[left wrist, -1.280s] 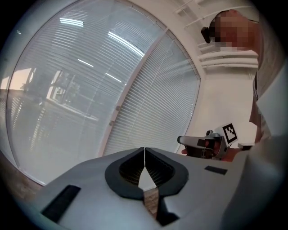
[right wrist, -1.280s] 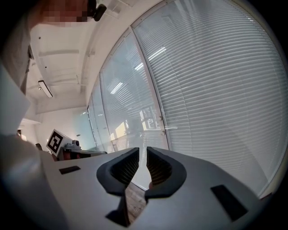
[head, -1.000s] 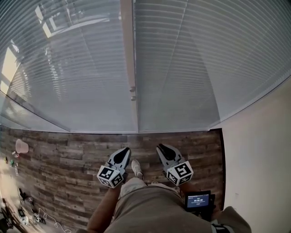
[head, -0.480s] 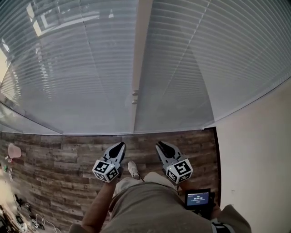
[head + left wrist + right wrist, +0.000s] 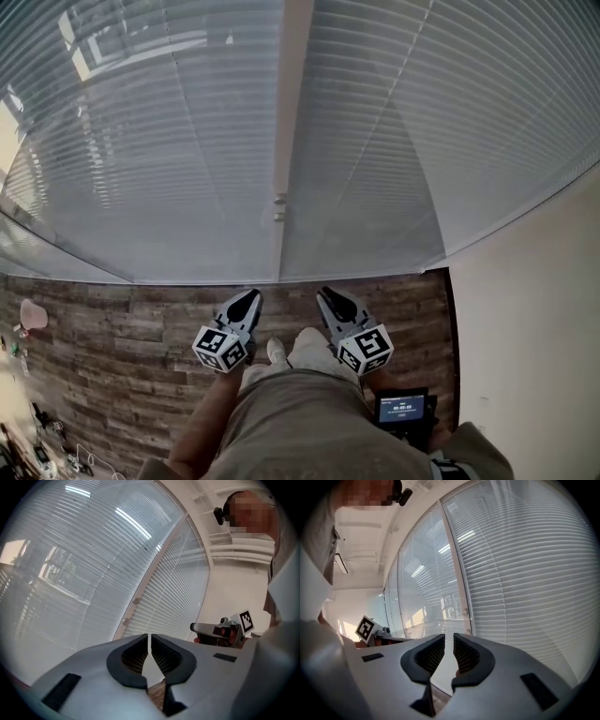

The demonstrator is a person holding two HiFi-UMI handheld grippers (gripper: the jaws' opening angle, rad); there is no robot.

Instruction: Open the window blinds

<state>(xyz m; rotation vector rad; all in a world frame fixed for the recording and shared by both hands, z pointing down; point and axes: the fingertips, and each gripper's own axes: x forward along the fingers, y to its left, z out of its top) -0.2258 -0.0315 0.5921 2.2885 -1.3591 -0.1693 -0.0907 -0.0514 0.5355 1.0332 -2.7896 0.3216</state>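
- Over the last second the head view closes in on the window; the white window post (image 5: 289, 103) shifts from just left of 12 o'clock to 12 o'clock, and both grippers ride a little nearer the glass; judged from that, the person is walking up and the approach is nearly done.
- The window blinds (image 5: 159, 141) hang fully lowered over 2 panes, filling the head view from 9 o'clock round to 3 o'clock, with their bottom edge at the wood plank floor (image 5: 112, 323); nothing touches them, so the opening itself is not yet begun.
- Thin cords run down each blind; which one works the slats I cannot tell.
- The left gripper (image 5: 251, 294) has its jaws brought together, only a hairline between the pads, and nothing held.
- The right gripper (image 5: 323, 292) shows a narrow gap between its jaws, also empty.
- Writing: each marker cube (image 5: 222, 350) carries black-and-white square patterns, no letters; the small screen (image 5: 405, 409) at 5 o'clock shows 1 row of digits too small to read; no brand is visible.
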